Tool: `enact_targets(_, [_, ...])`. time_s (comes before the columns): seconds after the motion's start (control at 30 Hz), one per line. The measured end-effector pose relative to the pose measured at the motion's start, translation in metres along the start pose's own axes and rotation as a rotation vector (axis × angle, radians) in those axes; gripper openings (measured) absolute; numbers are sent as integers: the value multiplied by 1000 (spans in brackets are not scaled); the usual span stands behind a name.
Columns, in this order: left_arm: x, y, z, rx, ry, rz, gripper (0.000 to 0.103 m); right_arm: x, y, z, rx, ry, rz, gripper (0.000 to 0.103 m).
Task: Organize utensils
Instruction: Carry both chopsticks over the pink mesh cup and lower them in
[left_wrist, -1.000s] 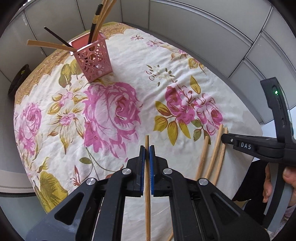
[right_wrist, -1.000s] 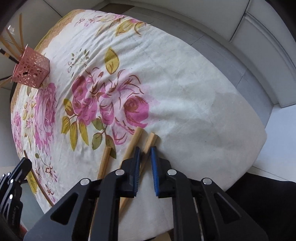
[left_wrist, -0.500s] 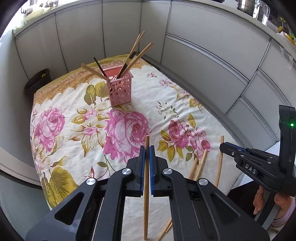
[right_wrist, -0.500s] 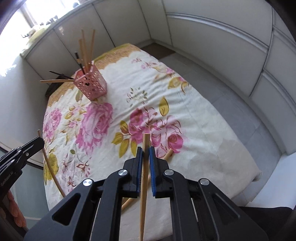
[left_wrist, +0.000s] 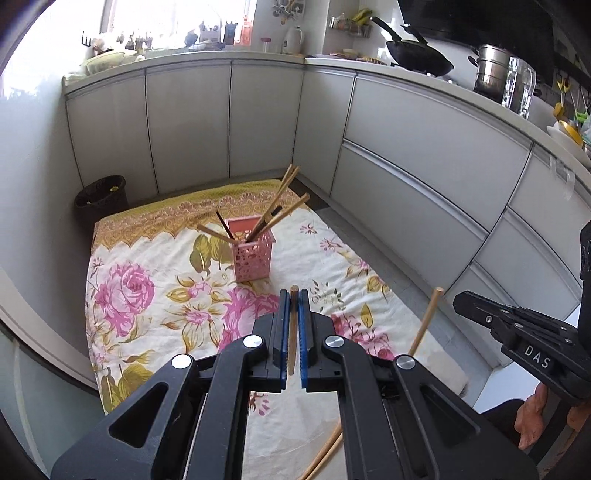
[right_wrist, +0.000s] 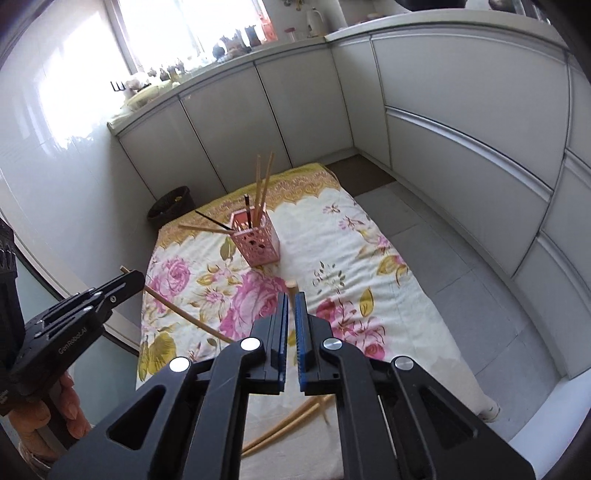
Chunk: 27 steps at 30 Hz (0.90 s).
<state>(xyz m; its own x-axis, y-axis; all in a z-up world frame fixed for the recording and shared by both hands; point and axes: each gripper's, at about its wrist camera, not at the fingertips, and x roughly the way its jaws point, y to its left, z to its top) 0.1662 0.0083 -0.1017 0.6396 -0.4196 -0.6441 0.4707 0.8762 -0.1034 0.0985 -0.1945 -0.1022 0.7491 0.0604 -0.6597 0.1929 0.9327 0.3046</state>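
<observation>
A pink lattice holder (left_wrist: 253, 260) (right_wrist: 256, 245) stands on the far half of the flowered cloth (left_wrist: 147, 266), with several chopsticks leaning out of it. My left gripper (left_wrist: 293, 295) is shut on a wooden chopstick (left_wrist: 293, 332), lifted above the cloth. My right gripper (right_wrist: 291, 299) is shut on another wooden chopstick (right_wrist: 291, 284), whose tip shows just past the pads. Each view shows the other gripper at its side: the right gripper (left_wrist: 465, 301) with its chopstick (left_wrist: 424, 321), the left gripper (right_wrist: 125, 280) with its chopstick (right_wrist: 184, 314). Two more chopsticks (right_wrist: 284, 428) (left_wrist: 325, 454) lie on the near cloth.
The cloth lies on a low surface ringed by grey kitchen cabinets (left_wrist: 406, 166). A black bin (left_wrist: 101, 195) stands at the far left corner. Grey floor (right_wrist: 461, 280) runs along the right side. A person's hands (right_wrist: 55, 406) hold the grippers.
The right gripper closed on a chopstick from the near cloth. Both grippers then rose with their chopsticks and tipped up, so the holder sits farther off and the cabinets and counter show.
</observation>
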Motion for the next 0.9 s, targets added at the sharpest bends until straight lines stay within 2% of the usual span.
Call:
enact_targets(0.13, [-7,-3,36,-1,-71,30,3,-7,13,42,-7,-42,41,4])
enact_targets(0.23, [-9,-2,57,-2,-90,16,3,-5,16,67,-11,-45,39,3])
enact_targets(0.3, [-10,-4,64,8,-105,20,4,3,6,76,19,-20,25,4])
enact_targets(0.37, [-9,-2,66,-1,-113,12,4,31,-6,79,13,81,-35,6])
enact_targets(0.4, [-7,-1,65,-10,-114,5,4,50,-16,78,38,152,-48,11])
enact_targets(0.43, [-4,1,64,-23,-113,-3,4,76,-27,75,47,245,-77,34])
enact_targets(0.47, [-1,3,62,-33,-108,-10,4,100,-35,71,53,320,-93,48])
enact_targets(0.53, [7,7,58,-47,-99,-10,4,152,-56,58,88,443,-148,48])
enact_targets(0.6, [11,9,54,-57,-91,-23,4,190,-70,47,108,510,-210,43])
enact_targets(0.63, [13,9,53,-60,-90,-26,4,210,-76,42,121,538,-229,38])
enact_targets(0.73, [17,14,49,-63,-87,-39,4,253,-84,34,173,587,-244,37])
enact_targets(0.9, [24,21,44,-65,-78,-51,4,296,-76,36,165,591,-272,37])
